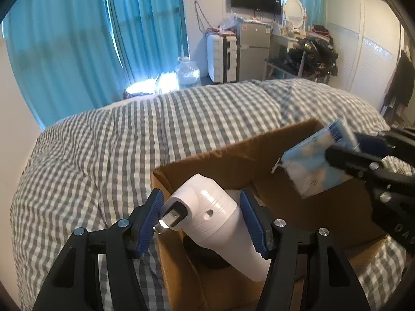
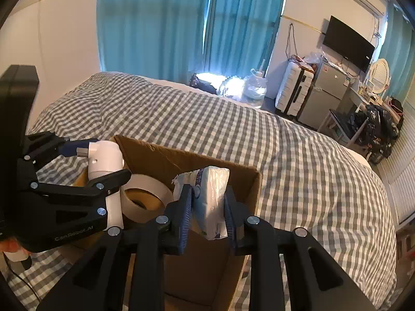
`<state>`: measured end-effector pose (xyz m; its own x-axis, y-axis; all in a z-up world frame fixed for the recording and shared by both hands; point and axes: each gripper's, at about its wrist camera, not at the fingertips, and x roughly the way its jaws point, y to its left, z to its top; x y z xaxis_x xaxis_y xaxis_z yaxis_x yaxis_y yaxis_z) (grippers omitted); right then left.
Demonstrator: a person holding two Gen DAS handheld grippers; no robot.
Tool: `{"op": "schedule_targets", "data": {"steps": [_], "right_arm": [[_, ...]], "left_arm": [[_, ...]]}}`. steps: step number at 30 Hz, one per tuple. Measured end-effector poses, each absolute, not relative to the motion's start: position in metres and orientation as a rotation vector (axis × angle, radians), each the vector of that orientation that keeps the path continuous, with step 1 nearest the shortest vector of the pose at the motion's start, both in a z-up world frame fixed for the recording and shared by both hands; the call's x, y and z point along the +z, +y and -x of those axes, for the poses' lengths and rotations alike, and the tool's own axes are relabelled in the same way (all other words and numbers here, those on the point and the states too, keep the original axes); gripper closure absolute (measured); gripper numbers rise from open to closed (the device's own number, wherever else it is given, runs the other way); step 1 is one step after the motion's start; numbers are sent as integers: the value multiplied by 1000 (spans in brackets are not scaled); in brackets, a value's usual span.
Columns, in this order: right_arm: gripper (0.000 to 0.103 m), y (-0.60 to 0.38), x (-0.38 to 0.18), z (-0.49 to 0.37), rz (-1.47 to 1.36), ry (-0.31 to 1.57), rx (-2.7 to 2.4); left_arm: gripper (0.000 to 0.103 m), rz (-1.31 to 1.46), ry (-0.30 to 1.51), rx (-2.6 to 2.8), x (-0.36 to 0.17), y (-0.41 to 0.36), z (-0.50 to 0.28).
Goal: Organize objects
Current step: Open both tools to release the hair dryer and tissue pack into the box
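While over cardboard box (image 2: 192, 155), left hand-held gripper (image 1: 201, 223) grips white appliance (image 1: 220, 215); right hand-held gripper (image 2: 207, 215) clamps tissue pack (image 2: 207, 194).

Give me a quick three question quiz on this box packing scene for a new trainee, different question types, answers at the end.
1. True or false: the left gripper holds a white device over the cardboard box.
2. Multiple choice: what does the right gripper hold? A) tape roll B) tissue pack C) bottle
3. Fill in: already inside the box lies a roll of ____.

Key
1. True.
2. B, the tissue pack.
3. Tape; the tape roll lies at the box's left end in the right wrist view.
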<state>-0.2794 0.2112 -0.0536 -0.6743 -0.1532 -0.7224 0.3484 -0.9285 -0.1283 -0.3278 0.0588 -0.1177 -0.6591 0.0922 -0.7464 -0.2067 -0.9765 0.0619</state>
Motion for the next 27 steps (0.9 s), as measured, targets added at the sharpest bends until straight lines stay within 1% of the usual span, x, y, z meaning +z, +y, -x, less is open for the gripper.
{"op": "schedule_targets", "data": {"steps": [1, 2, 3, 4, 5, 6, 10, 11, 12, 14, 16, 17, 21, 23, 27], "right_arm": [[78, 215, -53, 279, -1091, 365, -2623], [75, 216, -51, 277, -1082, 357, -2628], [68, 217, -49, 274, -1071, 351, -2633], [63, 217, -45, 271, -1056, 344, -2642], [55, 218, -39, 266, -1035, 334, -2655], [50, 220, -32, 261, -1014, 320, -2667], [46, 226, 1, 244, -953, 273, -2691], [40, 227, 11, 235, -934, 269, -2698], [31, 227, 21, 227, -919, 270, -2705], [23, 229, 42, 209, -884, 268, -2725], [19, 231, 62, 193, -845, 253, -2740], [14, 234, 74, 182, -825, 241, -2747], [7, 238, 108, 143, -747, 232, -2765], [4, 240, 122, 122, -707, 250, -2781], [3, 242, 137, 90, -664, 299, -2804]], "left_arm": [[40, 1198, 198, 2712, -117, 57, 325], [36, 1191, 192, 2709, -116, 57, 323], [31, 1186, 188, 2708, -113, 57, 320], [20, 1178, 185, 2716, -108, 57, 317], [16, 1160, 182, 2730, -102, 57, 312], [16, 1145, 181, 2739, -96, 56, 308], [11, 1104, 169, 2775, -65, 53, 289], [10, 1089, 160, 2787, -56, 52, 282], [9, 1071, 153, 2799, -46, 50, 273], [4, 1039, 142, 2822, -25, 47, 257], [3, 994, 135, 2845, -2, 45, 241], [1, 967, 137, 2856, 8, 44, 233], [0, 876, 182, 2901, 44, 43, 198], [0, 848, 192, 2918, 53, 40, 181], [0, 860, 213, 2929, 56, 38, 153]]}}
